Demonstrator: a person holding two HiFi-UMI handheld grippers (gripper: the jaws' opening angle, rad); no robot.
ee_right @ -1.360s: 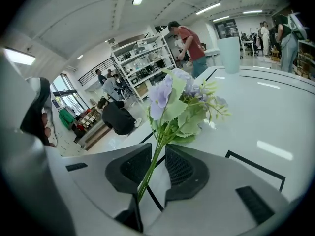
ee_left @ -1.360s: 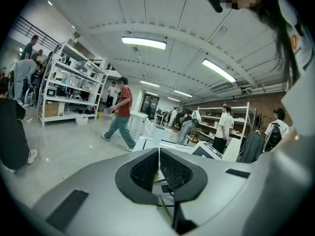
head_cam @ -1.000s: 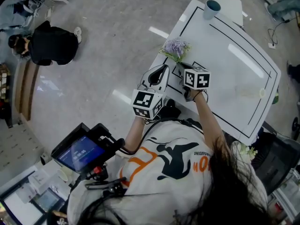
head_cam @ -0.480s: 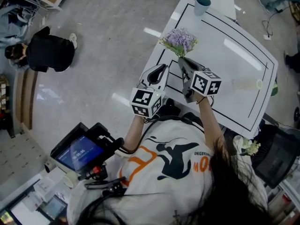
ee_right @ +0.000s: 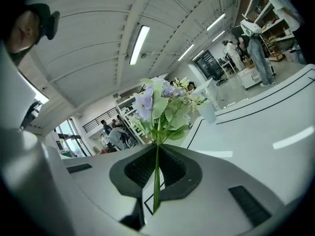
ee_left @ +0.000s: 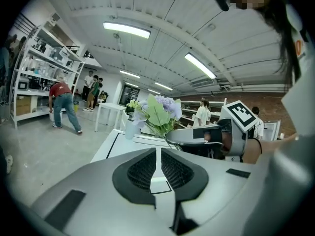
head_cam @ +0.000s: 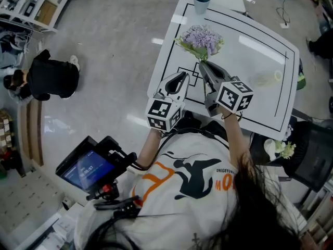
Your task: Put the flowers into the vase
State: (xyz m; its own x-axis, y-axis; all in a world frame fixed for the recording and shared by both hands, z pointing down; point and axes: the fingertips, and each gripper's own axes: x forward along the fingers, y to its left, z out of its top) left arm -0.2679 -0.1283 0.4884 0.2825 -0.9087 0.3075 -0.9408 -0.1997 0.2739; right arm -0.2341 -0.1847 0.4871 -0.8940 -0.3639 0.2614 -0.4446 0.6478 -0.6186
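Observation:
A bunch of pale purple flowers [head_cam: 201, 38] with green leaves hangs over the near half of the white table [head_cam: 260, 56]. My right gripper [head_cam: 202, 66] is shut on its thin green stem [ee_right: 156, 173], and the blooms [ee_right: 165, 107] stand upright just past the jaws. The vase, a teal cup [head_cam: 201, 1], stands at the table's far corner; in the right gripper view the vase [ee_right: 207, 110] shows behind the blooms. My left gripper [head_cam: 181, 77] hovers to the left of the right one, shut with nothing between its jaws [ee_left: 158, 156]. From the left gripper view the flowers [ee_left: 157, 113] and vase [ee_left: 129, 129] lie ahead.
A clear plastic item [head_cam: 265, 78] lies on the table's right side. Black lines [head_cam: 244, 25] mark a rectangle on the tabletop. A person in black [head_cam: 49, 77] crouches on the floor at the left. A chair with white flowers [head_cam: 281, 149] stands at the table's right.
My right gripper has risen with the flowers, lifting them off the table's edge and further over the table. The left gripper has shifted only a little.

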